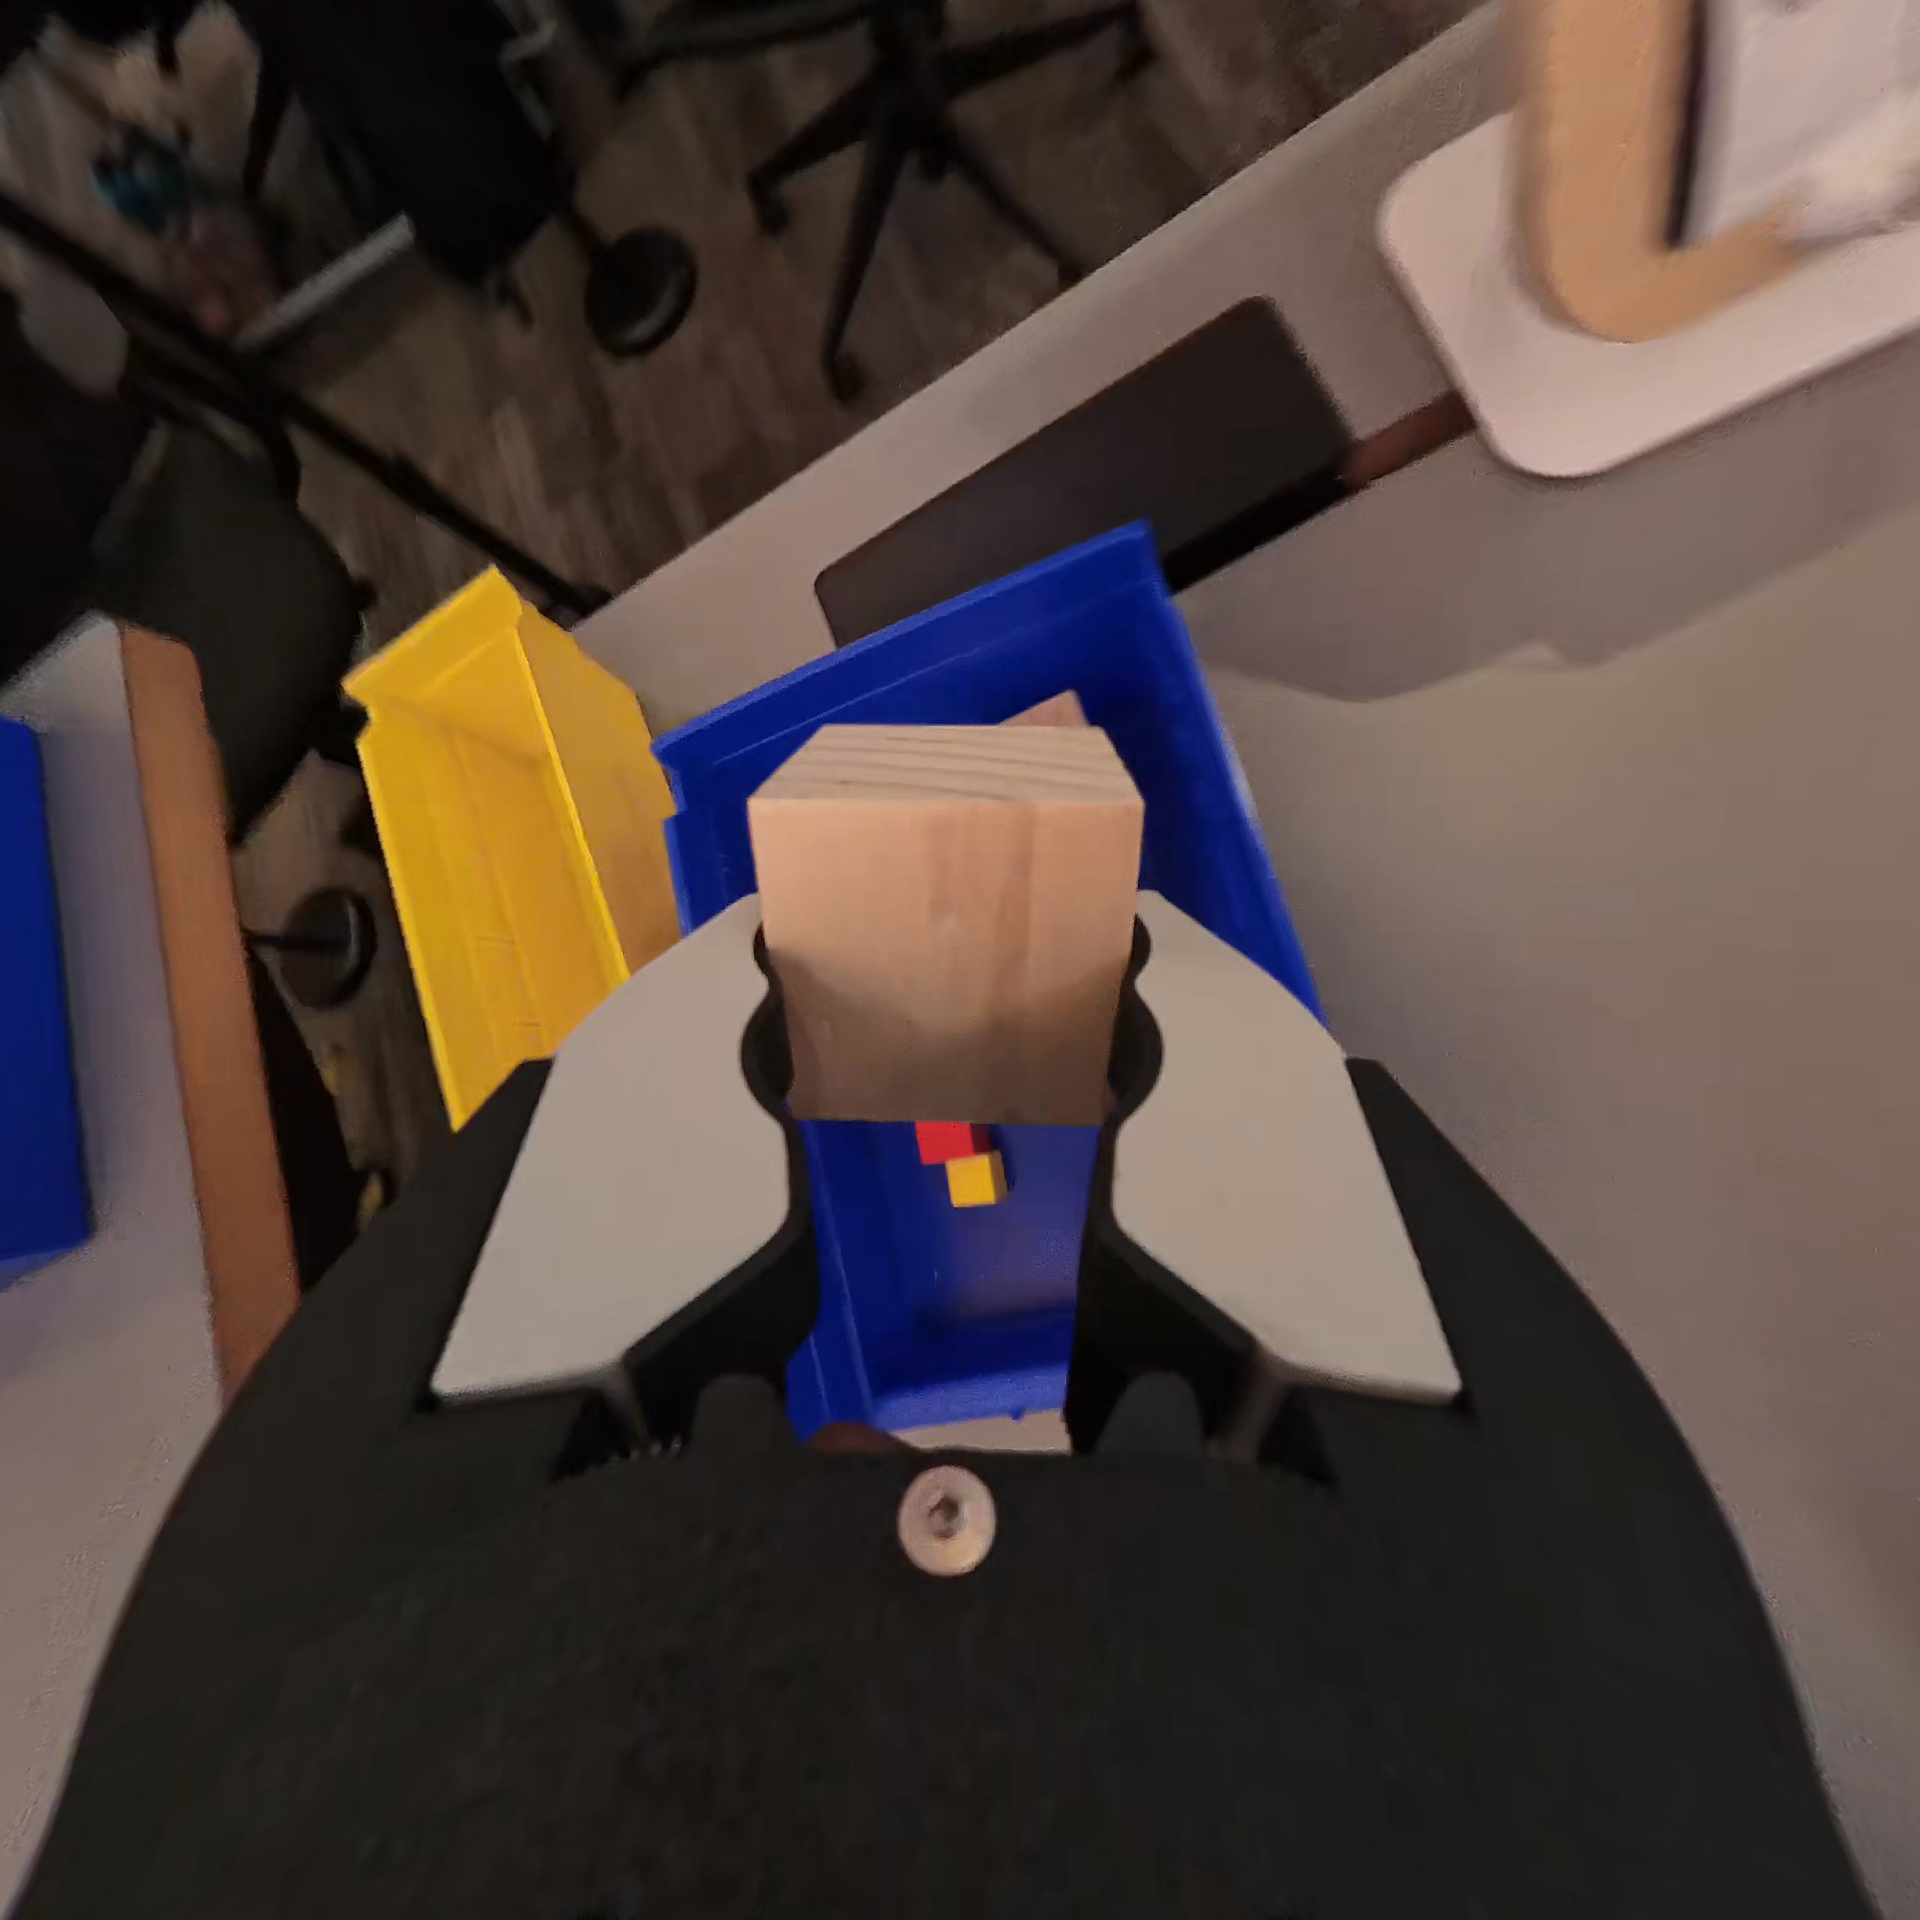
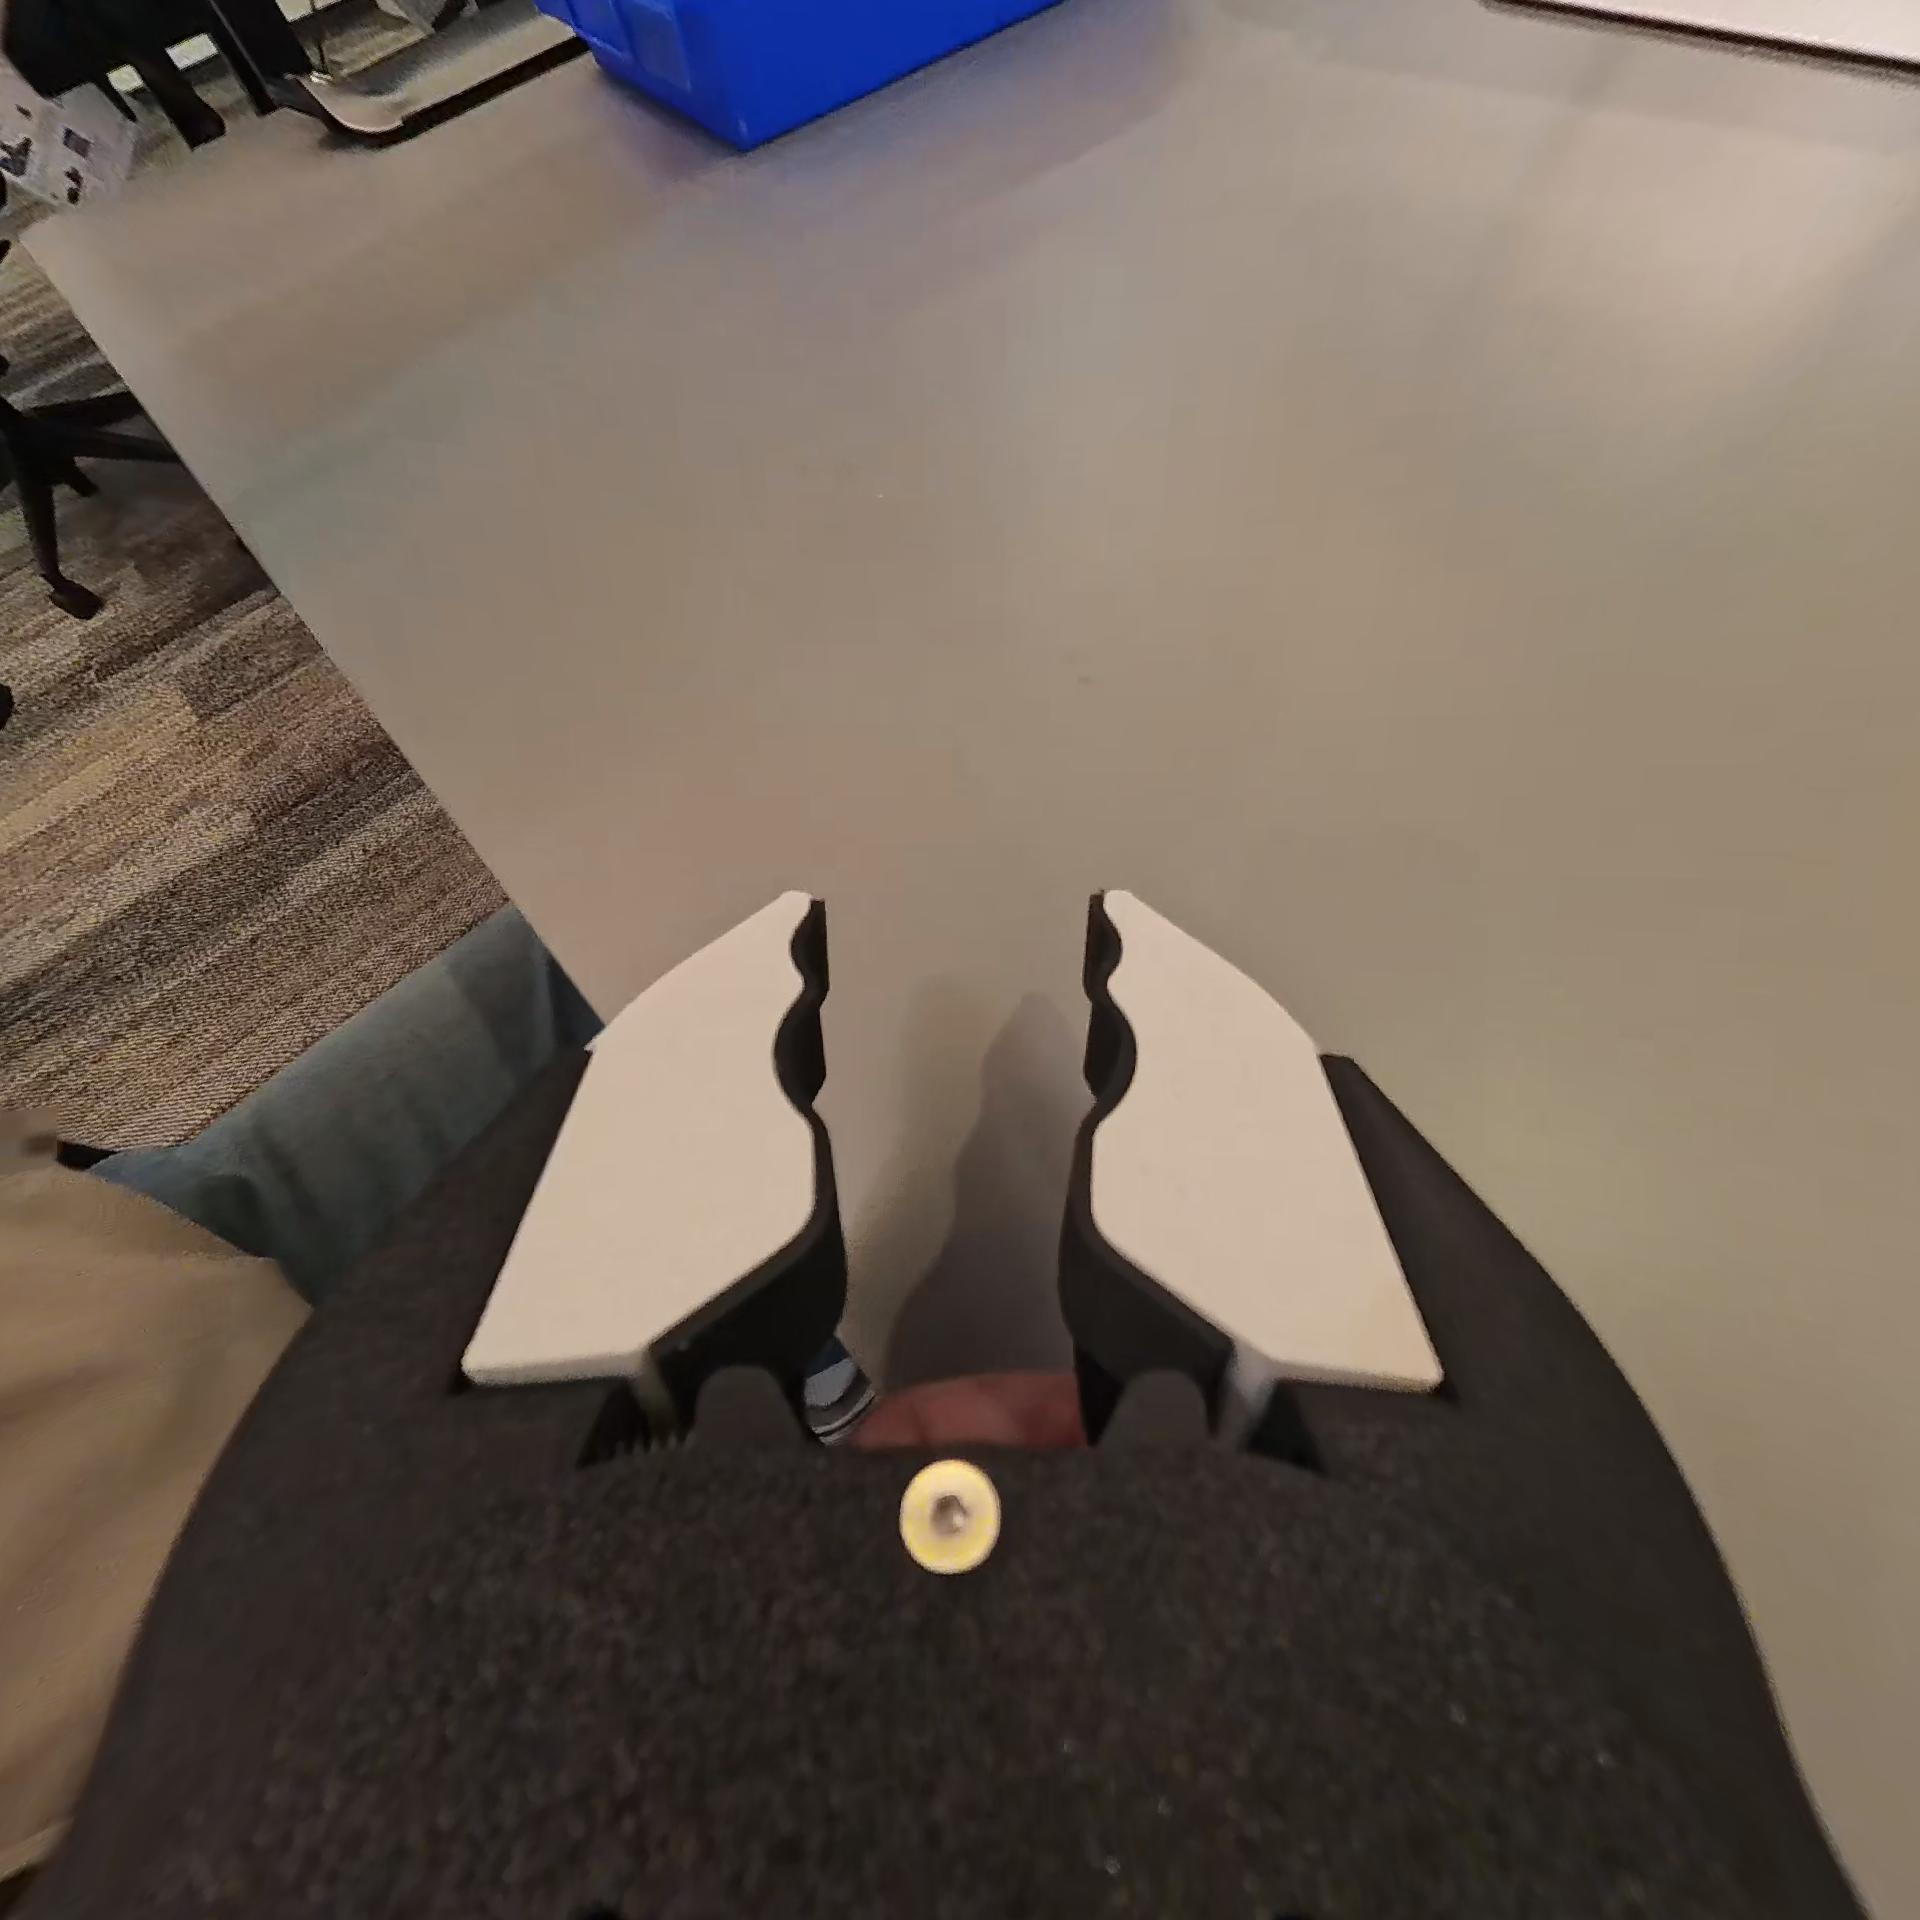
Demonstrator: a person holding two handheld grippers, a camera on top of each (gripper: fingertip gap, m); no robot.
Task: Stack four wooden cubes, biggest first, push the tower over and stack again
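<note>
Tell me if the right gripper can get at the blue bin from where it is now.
Probably yes: the right gripper is open and holds nothing, and only bare table lies between it and the blue bin at the far edge.

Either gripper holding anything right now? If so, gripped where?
The left gripper holds a wooden cube, jaws clamped on its two opposite side faces, above the blue bin. The right gripper is open and empty over the table.

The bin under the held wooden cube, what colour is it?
Blue, clearest in the left wrist view.
</note>
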